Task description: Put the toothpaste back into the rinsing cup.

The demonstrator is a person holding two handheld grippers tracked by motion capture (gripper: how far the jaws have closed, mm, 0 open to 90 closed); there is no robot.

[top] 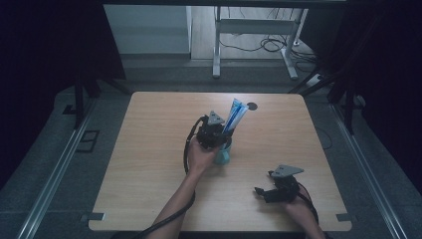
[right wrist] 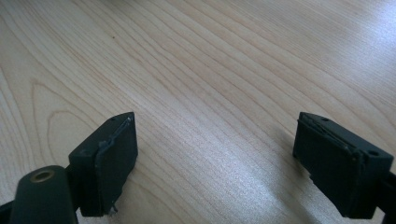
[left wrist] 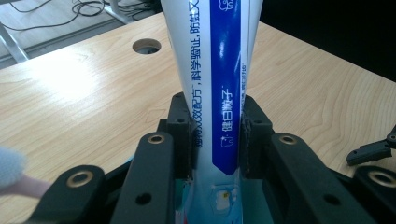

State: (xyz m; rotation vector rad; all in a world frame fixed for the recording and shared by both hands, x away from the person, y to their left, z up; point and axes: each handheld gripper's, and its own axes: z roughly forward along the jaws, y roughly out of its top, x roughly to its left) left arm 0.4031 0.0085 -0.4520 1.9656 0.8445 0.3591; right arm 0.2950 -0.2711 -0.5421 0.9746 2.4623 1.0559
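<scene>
- Table (top: 149, 164): light wooden top with a round cable hole (top: 252, 106) near its far edge; this hole serves as the landmark below
- Left hand (top: 199, 155): comes in from the near edge and holds the left gripper (top: 217, 130) near the table's middle, on the near-left side of the hole
- Left gripper, state: jaws clamped against both sides of a toothpaste tube (left wrist: 219, 84), white with a blue band and printed characters
- Toothpaste tube: stands tilted, its flat end leaning toward the hole; its lower end sits in a teal cup (top: 222, 155), just nearer than the gripper
- Pink-and-blue soft object (left wrist: 11, 172): blurred at the left gripper view's left edge; kind cannot be told
- Right gripper (top: 263, 191): held by the right hand (top: 298, 209) low over bare wood, well apart from the hole, toward the near-right corner
- Right gripper, state: jaws spread wide, grasping nothing
</scene>
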